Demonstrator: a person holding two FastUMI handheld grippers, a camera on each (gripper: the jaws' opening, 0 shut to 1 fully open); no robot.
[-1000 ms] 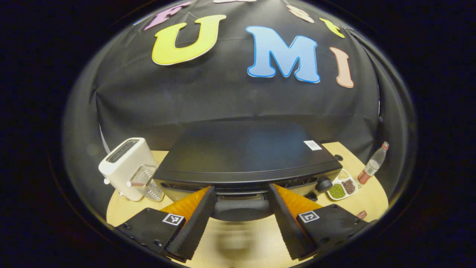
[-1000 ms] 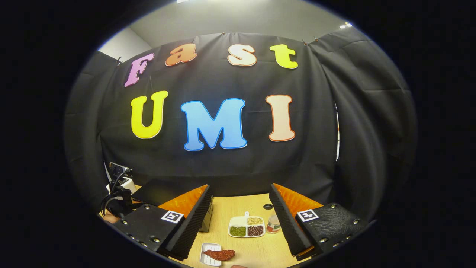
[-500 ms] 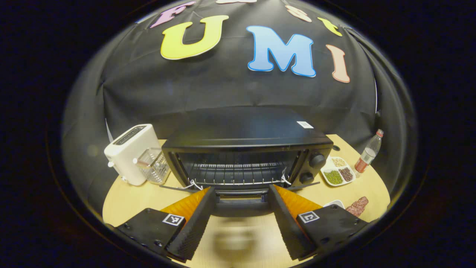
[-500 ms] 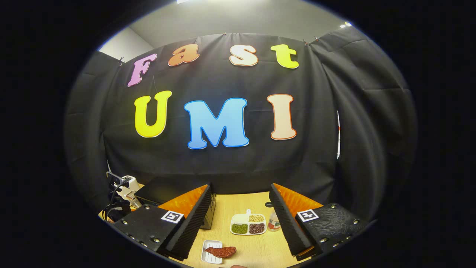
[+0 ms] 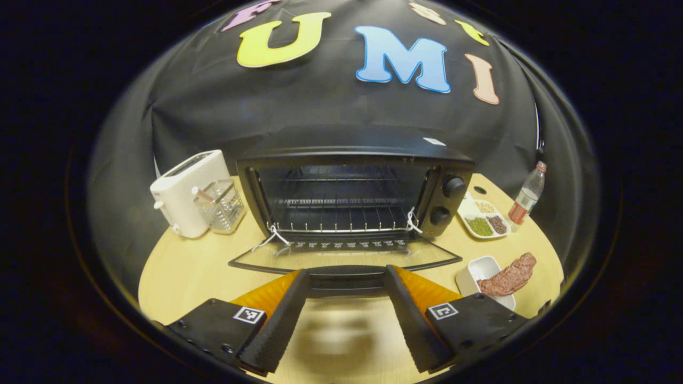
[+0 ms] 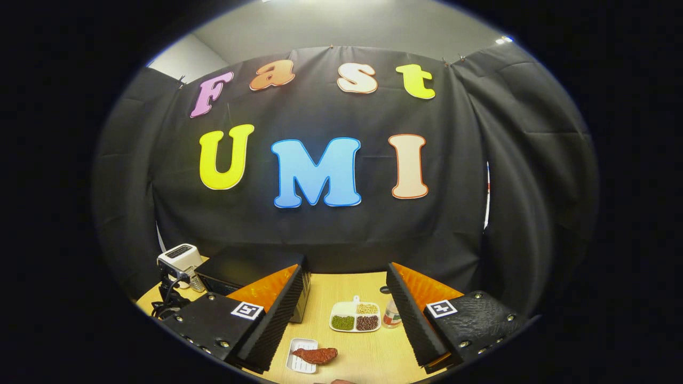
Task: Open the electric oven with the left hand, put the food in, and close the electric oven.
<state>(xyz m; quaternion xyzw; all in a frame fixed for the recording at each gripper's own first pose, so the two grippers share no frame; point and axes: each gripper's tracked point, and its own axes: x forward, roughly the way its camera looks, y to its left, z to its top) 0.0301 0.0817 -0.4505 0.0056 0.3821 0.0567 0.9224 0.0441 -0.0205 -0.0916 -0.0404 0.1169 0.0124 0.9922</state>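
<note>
Left gripper: the left gripper (image 5: 346,314) has its two fingers spread wide, one on each side of the handle (image 5: 346,278) of the oven door; neither finger visibly presses on it.
Oven: the electric oven (image 5: 352,186) stands at the middle of the tabletop (image 5: 187,272), door (image 5: 344,256) swung down nearly flat toward the camera, cavity and wire rack (image 5: 341,213) in plain sight. White string is tied at both front corners of the rack.
Oven controls: two black knobs (image 5: 447,200) sit one above the other on the oven's right panel.
Food: a reddish-brown piece of meat (image 5: 509,274) lies across a small white tray (image 5: 480,272), near the door's right corner.
Left of oven: a white toaster (image 5: 184,192) with a clear ribbed container (image 5: 224,205) just beside it, between toaster and oven.
Right of oven: a divided white dish (image 5: 483,218) of green, brown and pale beans, and a bottle with a red cap (image 5: 525,194) farther right.
In the way: the lowered door covers the tabletop directly in front of the cavity.
Right gripper: the right gripper (image 6: 341,325) hangs above the tabletop with fingers wide apart and nothing between them; below it lie the meat and tray.
</note>
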